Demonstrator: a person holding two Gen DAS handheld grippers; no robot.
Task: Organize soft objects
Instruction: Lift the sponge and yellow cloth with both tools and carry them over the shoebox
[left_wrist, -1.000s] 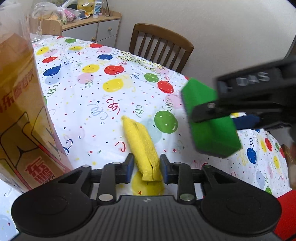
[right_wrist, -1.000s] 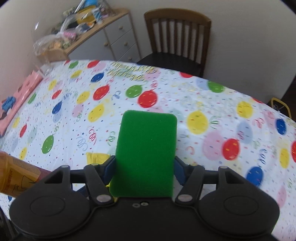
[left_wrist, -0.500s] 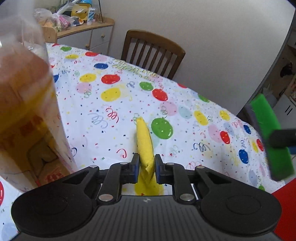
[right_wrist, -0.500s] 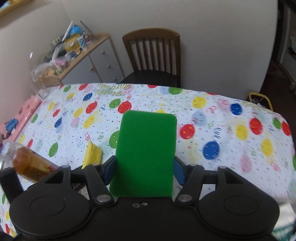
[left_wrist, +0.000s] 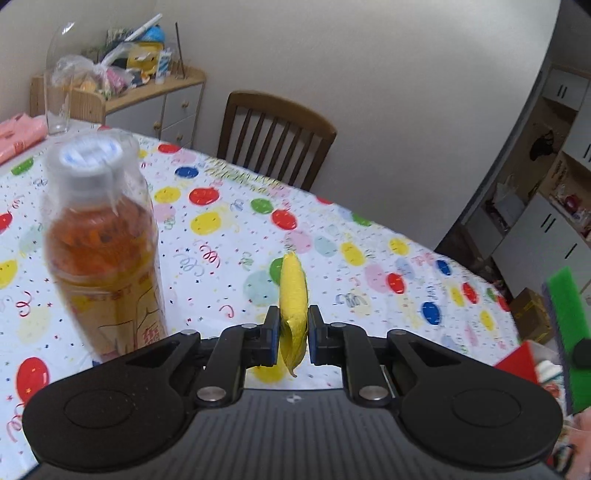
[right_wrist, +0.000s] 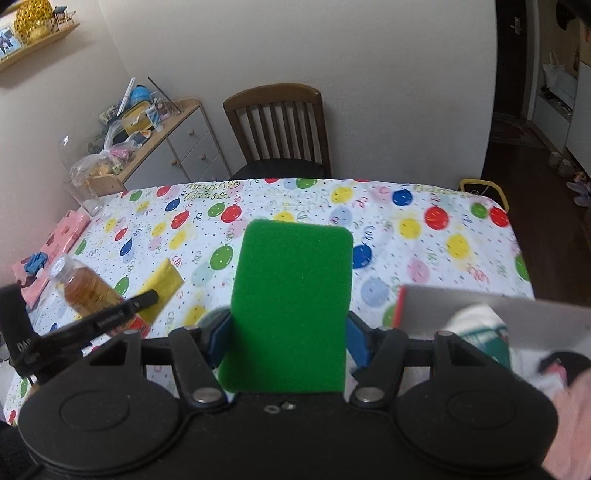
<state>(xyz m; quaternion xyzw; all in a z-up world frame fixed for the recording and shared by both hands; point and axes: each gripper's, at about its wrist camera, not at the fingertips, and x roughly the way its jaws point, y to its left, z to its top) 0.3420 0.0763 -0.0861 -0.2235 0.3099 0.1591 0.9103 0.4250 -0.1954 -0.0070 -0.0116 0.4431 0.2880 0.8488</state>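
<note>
Yellow cloth (left_wrist: 293, 295) lifted, pinched in left tongs (left_wrist: 291, 334); probably clear of table.

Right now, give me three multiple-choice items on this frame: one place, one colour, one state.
1. Where does the tea bottle stand?
A. left of the left gripper
B. on the chair
C. in the box

2. What colour is the sponge in the right gripper?
A. blue
B. green
C. pink

3. What state is the yellow cloth in?
A. flat on the tablecloth
B. draped over the chair
C. pinched between the left gripper's pads

Answers:
1 A, it stands left of the fingers in the left wrist view.
2 B, plain green.
3 C, pads press both its sides.
</note>
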